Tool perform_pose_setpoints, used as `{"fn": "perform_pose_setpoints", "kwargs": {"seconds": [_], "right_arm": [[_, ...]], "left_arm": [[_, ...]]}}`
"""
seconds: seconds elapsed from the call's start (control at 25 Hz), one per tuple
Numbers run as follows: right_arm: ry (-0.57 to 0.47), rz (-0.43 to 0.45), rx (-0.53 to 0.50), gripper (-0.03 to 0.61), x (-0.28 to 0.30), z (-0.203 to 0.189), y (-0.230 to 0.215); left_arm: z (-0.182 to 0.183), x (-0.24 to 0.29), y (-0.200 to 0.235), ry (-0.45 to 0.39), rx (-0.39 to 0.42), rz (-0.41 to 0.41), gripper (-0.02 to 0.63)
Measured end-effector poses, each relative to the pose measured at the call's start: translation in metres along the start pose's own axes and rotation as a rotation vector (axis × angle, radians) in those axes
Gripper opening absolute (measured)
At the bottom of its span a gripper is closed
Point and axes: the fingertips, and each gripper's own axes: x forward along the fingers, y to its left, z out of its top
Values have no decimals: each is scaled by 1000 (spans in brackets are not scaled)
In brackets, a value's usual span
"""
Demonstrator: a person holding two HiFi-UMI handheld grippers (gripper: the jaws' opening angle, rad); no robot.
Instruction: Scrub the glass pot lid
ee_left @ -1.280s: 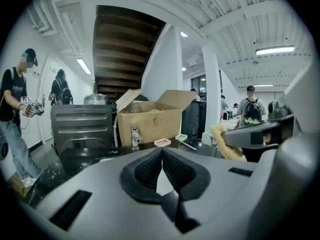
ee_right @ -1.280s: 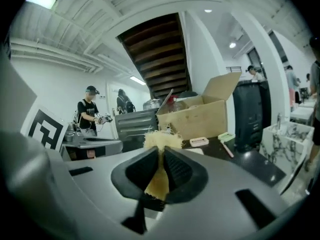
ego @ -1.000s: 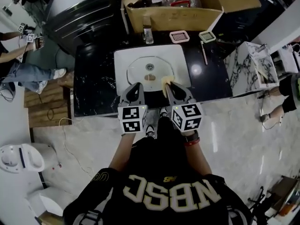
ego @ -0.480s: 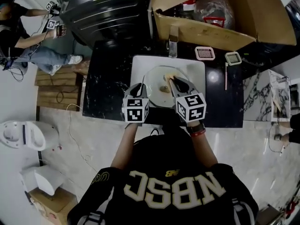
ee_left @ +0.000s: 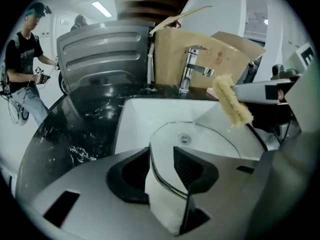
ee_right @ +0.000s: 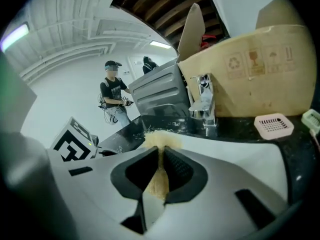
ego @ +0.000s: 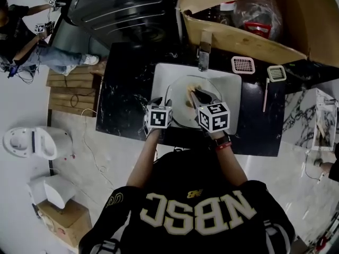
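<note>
Floor [ego: 106,157]: pale, glossy marble tile. Counter [ego: 122,94]: black with white veining, fitted with an inset white sink [ego: 233,86] and a chrome faucet [ego: 204,49]. Behind the counter: an open cardboard box [ego: 238,38] and a dark grey ribbed bin [ego: 127,9]. Left of the counter: a wooden pallet [ego: 69,89]. Right: a white marble-pattern unit [ego: 323,115]. Ceiling: white, with a strip light [ee_left: 101,9] and exposed wooden beams [ee_right: 165,14].

Right tongs [ee_right: 160,151] pinch a tan loofah scrubber [ee_right: 159,138]; chrome tap [ee_right: 203,106] and cardboard box [ee_right: 260,74] stand beyond
</note>
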Motion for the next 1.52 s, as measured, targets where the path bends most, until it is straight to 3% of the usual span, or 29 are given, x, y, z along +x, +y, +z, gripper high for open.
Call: {"fn": "perform_pose_setpoints", "kwargs": {"seconds": [0.32, 0.48, 0.64, 0.8, 0.96, 1.16, 1.28, 1.52], "right_arm": [[52, 34, 39, 46, 20, -12, -13], [65, 45, 52, 46, 25, -17, -19], [81, 54, 66, 46, 29, -22, -23], [101, 69, 59, 46, 35, -27, -24], [128, 77, 55, 46, 40, -36, -27], [122, 108, 37, 46, 45, -35, -25], [94, 158, 9, 46, 53, -28, -17], [161, 206, -148, 44, 94, -43, 2]], "left_arm": [[-35, 45, 23, 185, -28, 79, 192], [-46, 54, 17, 239, -144, 16, 177], [-53, 57, 15, 286, -187, -17, 120], [-50, 54, 16, 273, -261, -63, 89], [-46, 51, 14, 254, -280, -77, 87], [-35, 41, 7, 206, -387, -129, 87], [-36, 36, 4, 203, -372, -123, 89], [-35, 34, 6, 193, -367, -116, 89]]}}
